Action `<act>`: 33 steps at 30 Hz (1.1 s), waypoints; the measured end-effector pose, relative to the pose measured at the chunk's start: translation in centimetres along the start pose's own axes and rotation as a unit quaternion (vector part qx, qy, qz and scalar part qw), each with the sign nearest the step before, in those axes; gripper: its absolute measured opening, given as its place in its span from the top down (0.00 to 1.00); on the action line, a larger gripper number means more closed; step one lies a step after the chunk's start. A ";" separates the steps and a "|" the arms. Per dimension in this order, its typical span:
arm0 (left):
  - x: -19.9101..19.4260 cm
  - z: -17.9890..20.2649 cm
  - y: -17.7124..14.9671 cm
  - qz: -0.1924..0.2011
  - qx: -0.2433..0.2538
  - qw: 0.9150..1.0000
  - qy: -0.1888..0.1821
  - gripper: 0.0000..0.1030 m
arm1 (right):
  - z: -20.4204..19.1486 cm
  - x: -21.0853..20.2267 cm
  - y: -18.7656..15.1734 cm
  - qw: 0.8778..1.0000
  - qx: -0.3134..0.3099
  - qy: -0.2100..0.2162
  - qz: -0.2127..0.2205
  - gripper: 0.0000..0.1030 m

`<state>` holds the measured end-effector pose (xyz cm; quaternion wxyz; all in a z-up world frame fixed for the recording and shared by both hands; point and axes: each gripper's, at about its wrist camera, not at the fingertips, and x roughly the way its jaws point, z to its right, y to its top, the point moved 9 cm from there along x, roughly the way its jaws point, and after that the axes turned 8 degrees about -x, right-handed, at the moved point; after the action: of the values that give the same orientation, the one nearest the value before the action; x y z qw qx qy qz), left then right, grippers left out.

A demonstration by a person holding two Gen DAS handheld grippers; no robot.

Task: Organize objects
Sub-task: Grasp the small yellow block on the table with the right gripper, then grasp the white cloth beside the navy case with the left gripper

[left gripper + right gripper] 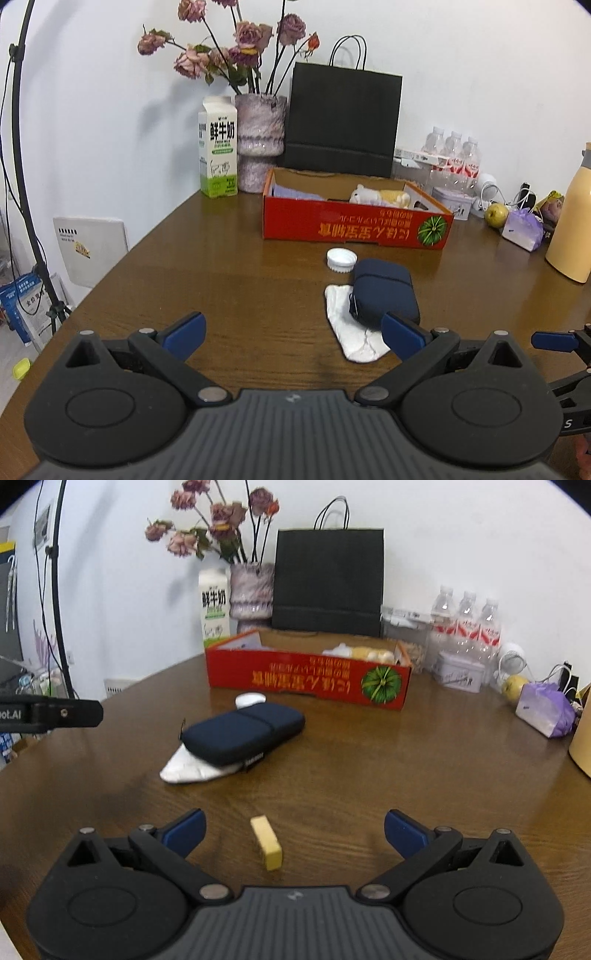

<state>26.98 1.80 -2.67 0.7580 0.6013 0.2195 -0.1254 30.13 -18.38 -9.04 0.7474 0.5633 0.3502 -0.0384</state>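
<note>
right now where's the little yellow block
In the right wrist view the yellow block lies on the wooden table between the open right gripper fingers, nearer than the navy zip case and white cloth.

The right gripper [293,829] is above the wooden table [406,768] with its jaws spread wide. A small yellow block [266,843] lies on the table between the 2 blue fingertips [186,829], touching neither. The landmark is the red cardboard box [308,677]. Near its front face lies a navy zip case [242,736], resting partly on a white cloth [190,768]. A white cap [250,700] sits between case and box. A black paper bag [327,583] stands behind the box. 3 water bottles [467,627] stand right of it.
</note>
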 end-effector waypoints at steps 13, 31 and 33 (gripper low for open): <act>1.8 0.1 -1.2 -0.023 -0.005 1.000 0.001 0.00 | -1.1 2.1 -0.7 0.999 -0.009 0.038 -0.021 0.69; 5.5 3.7 -2.6 -0.065 0.025 0.998 -0.005 0.00 | 2.2 3.1 0.1 1.000 -0.010 -0.004 -0.001 0.90; 6.3 4.2 -2.8 -0.072 0.029 0.997 -0.003 0.00 | 2.5 3.2 0.0 1.000 -0.005 -0.005 -0.001 0.90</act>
<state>32.00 -2.48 -7.35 0.7301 0.6050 0.2563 -0.1876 33.73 -19.42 -10.53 0.7519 0.5588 0.3475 -0.0402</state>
